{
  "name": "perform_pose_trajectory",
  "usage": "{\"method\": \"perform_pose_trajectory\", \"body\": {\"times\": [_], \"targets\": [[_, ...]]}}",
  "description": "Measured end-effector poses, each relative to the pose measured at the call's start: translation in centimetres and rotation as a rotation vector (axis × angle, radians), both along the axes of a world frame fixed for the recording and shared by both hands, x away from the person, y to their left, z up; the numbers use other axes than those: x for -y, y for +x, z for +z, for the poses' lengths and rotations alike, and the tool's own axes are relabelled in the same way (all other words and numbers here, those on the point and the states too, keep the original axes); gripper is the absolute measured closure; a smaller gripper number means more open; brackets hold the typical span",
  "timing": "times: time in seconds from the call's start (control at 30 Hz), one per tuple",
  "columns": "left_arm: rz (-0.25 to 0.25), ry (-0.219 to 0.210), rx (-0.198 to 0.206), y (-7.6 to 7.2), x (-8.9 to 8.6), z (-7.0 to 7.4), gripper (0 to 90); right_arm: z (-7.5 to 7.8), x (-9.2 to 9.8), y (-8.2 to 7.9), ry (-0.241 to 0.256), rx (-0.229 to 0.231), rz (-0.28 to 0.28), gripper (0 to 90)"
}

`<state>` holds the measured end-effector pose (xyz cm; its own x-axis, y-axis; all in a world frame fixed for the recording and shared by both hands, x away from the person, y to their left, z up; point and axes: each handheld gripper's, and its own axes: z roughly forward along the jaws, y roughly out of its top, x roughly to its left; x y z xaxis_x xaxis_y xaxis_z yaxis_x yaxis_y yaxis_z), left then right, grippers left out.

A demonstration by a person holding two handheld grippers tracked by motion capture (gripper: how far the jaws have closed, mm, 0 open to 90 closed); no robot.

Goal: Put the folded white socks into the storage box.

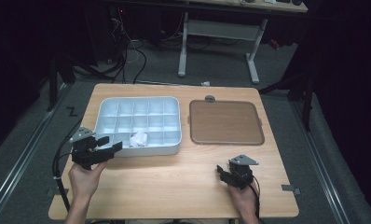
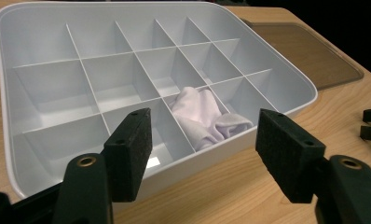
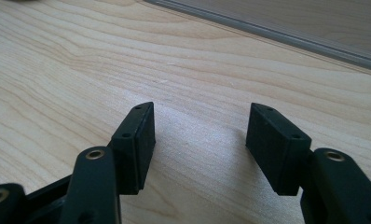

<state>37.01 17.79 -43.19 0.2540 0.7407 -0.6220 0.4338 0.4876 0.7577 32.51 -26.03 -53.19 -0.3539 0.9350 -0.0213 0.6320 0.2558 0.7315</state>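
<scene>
- We take the white divided tray [image 1: 138,122] as our landmark; it sits on the wooden surface [image 1: 174,186], toward the left half, with a brown lid [image 1: 225,122] lying flat just to its right, apart from it.
- Left tongs [image 1: 110,143] hover at the tray's near-left corner, jaws spread wide and holding nothing; in the left gripper view [image 2: 202,154] they frame the near wall of the tray.
- Right tongs [image 1: 222,173] rest low over bare surface, well off the tray's near-right corner, below the lid. In the right gripper view [image 3: 200,144] the jaws stand apart, empty.
- White cloth [image 2: 204,116], small and crumpled, lies in a near-row compartment of the tray, about the middle of that row, bulging slightly above the dividers.
- Handling, our judgement: cloth is light, soft, compliant, not fragile; it will sag and may snag on dividers. We would pinch the raised fold at its top, clear of the thin walls.
</scene>
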Motion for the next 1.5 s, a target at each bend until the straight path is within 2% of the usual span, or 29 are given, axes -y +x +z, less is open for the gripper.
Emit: {"method": "perform_pose_trajectory", "body": {"times": [0.13,0.6,1.3,1.5], "targets": [[0.001,-0.013,0.007,-0.6,-0.2,0.0,36.7,0.0,0.0,0.0,0.0,0.0,0.0,42.6],[-0.008,-0.021,0.011,-2.6,0.1,-0.6,36.4,0.0,0.0,0.0,0.0,0.0,0.0,42.6],[-0.017,-0.036,-0.001,-3.8,0.3,-1.9,35.8,0.0,0.0,0.0,0.0,0.0,0.0,42.6],[-0.024,-0.047,-0.017,-4.0,0.2,-2.5,35.7,0.0,0.0,0.0,0.0,0.0,0.0,42.6]]}}
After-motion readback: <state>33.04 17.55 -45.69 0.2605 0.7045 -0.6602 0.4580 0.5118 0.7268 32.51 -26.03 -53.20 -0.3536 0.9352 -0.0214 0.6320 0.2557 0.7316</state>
